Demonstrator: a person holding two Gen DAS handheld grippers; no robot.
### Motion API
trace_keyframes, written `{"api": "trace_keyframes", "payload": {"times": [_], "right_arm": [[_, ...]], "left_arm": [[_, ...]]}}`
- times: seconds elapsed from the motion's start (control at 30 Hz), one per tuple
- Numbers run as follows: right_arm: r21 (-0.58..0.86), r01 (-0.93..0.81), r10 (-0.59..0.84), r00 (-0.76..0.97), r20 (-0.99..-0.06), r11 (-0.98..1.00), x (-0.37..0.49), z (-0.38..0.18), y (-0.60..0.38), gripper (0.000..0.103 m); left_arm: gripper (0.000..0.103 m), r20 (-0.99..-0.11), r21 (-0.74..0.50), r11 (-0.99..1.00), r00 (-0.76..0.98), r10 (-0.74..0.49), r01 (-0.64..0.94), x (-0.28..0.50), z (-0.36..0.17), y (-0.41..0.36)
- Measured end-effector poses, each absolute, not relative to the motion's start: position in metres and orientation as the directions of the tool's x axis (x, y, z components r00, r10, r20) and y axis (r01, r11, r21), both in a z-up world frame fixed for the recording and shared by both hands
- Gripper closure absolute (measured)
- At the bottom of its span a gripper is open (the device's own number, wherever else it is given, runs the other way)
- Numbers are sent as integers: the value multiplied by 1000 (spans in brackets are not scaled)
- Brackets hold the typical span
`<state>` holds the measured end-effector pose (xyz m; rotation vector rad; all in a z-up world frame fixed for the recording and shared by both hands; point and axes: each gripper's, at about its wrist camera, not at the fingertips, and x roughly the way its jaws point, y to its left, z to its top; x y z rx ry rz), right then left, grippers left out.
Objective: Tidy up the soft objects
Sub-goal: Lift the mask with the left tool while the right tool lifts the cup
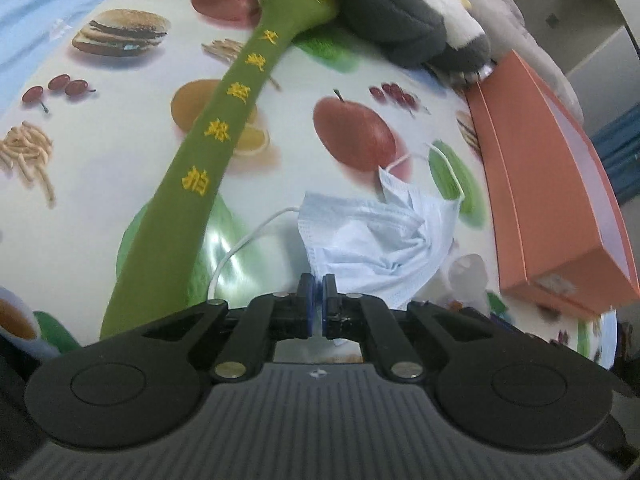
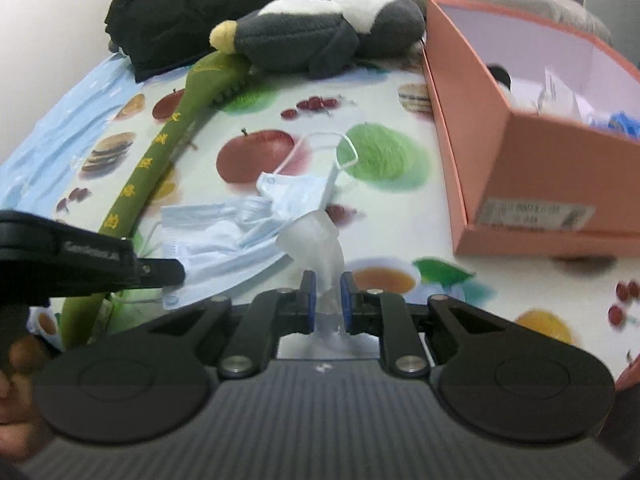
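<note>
Face mask (image 1: 372, 240): crumpled, pale blue, lying on my tablecloth between the green plush stick and the orange box; its near edge sits at my left tool's fingertips.
Left tool (image 1: 319, 292): my jaws are pressed almost together, and the mask's edge seems to be caught between them, though I can't see the contact clearly.
Clear soft piece (image 2: 316, 244): translucent, whitish, standing up between my right jaws, beside the mask.
Right tool (image 2: 328, 292): jaws narrowly apart, pinching that clear piece.
Green plush stick (image 1: 208, 148): long, with yellow stitched characters, lying left of the mask; its far end is under the grey plush toy.
Grey plush toy (image 2: 320, 36): at the table's far side.
Orange box (image 2: 520, 184): open, right of the mask, with a few things inside.
Tablecloth (image 1: 100, 208): glossy, printed with fruit and burgers.
</note>
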<state>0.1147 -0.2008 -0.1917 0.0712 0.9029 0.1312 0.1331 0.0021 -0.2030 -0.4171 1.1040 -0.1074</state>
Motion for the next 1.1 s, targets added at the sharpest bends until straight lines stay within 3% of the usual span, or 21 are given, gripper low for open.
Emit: {"api": "trace_keyframes", "payload": {"times": [0.07, 0.13, 0.2, 0.33, 0.47, 0.63, 0.97, 1.1], "right_arm": [[138, -87, 163, 614, -773, 987, 111, -193, -204, 76], [149, -97, 176, 626, -759, 984, 109, -193, -205, 74], [142, -110, 179, 639, -748, 984, 107, -194, -205, 64], [117, -128, 173, 656, -735, 985, 109, -200, -202, 63], [112, -152, 185, 664, -724, 982, 111, -204, -201, 65], [110, -163, 191, 664, -722, 980, 108, -205, -200, 84], [100, -59, 113, 690, -715, 993, 97, -197, -222, 84], [109, -22, 93, 697, -711, 994, 92, -195, -233, 84]], "left_arm": [[88, -847, -374, 924, 437, -303, -85, 131, -200, 1], [58, -850, -352, 935, 431, -303, -37, 127, -192, 0], [51, -855, -324, 946, 424, -301, 18, 122, -184, -2], [42, -852, -266, 956, 434, -293, 124, 119, -168, -7], [37, -836, -194, 945, 460, -299, 261, 124, -154, -18], [34, -818, -144, 914, 474, -326, 379, 142, -145, -34], [28, -831, -95, 845, 425, -358, 526, 172, -165, -72], [28, -845, -19, 831, 435, -311, 557, 171, -179, -86]]}}
